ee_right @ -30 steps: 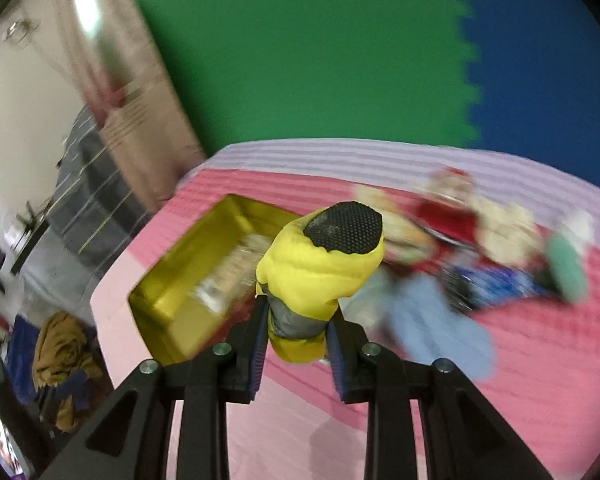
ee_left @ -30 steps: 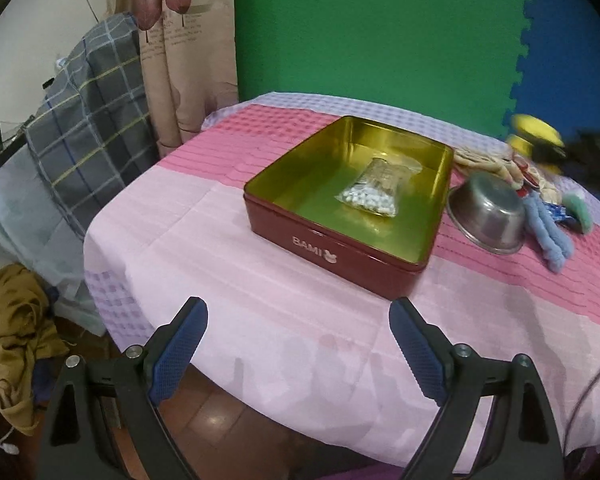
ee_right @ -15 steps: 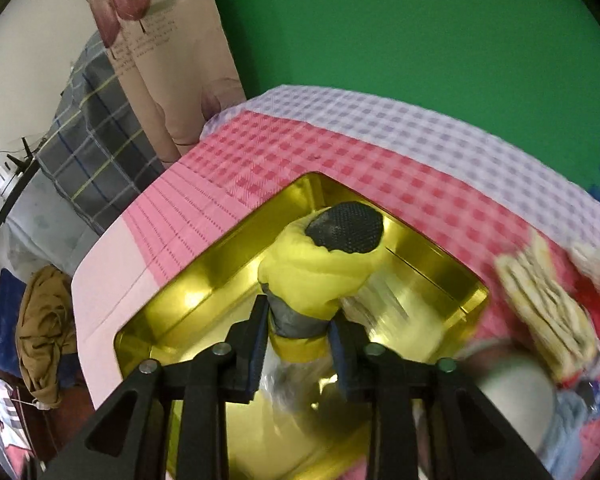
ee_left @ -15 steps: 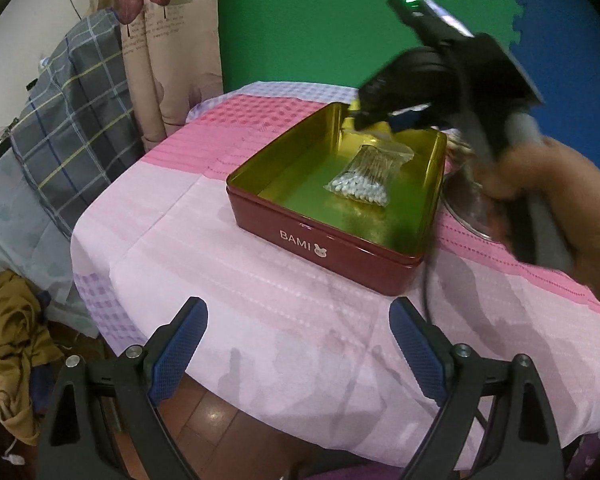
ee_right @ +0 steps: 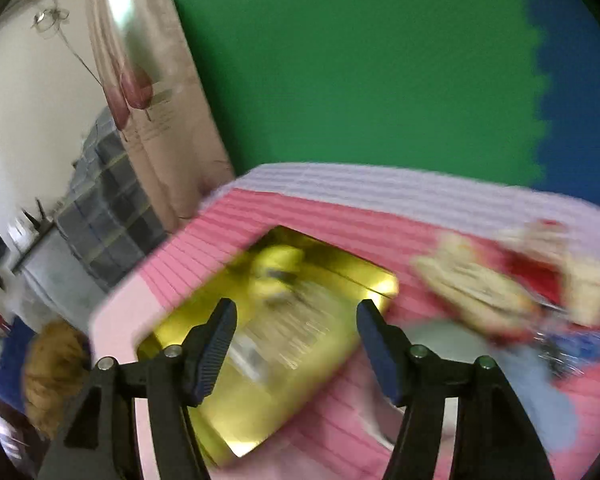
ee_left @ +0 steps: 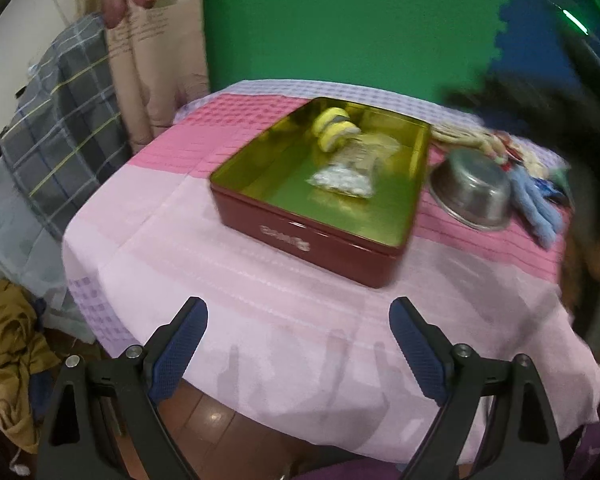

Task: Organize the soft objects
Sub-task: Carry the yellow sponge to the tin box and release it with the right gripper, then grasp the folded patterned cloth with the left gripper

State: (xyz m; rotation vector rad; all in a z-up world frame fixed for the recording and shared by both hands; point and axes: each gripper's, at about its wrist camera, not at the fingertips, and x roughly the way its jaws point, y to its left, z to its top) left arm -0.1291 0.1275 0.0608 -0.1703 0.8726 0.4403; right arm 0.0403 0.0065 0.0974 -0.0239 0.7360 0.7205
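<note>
A red tin with a gold inside (ee_left: 320,236) (ee_right: 268,400) stands on the pink cloth. In its far corner lies a yellow soft toy (ee_left: 334,130) (ee_right: 278,270), beside a clear bag of cotton swabs (ee_left: 350,174). My right gripper (ee_right: 294,354) hovers above the tin, its jaws opening with nothing between them; the picture is blurred. My left gripper (ee_left: 298,344) stands open near the table's front edge, empty. More soft things lie right of the tin: a light blue glove (ee_left: 534,208), a cream and red plush (ee_right: 480,284).
A steel bowl (ee_left: 472,192) rests tilted just right of the tin. A blurred dark shape with a hand (ee_left: 588,200) fills the right edge of the left wrist view. A plaid cloth (ee_left: 64,128) and a curtain hang at the left; brown clothing (ee_left: 8,352) lies on the floor.
My right gripper carried the yellow toy over the tin, let it go there and pulled back toward the right. Its jaws have spread apart. The left gripper stayed open and hardly moved.
</note>
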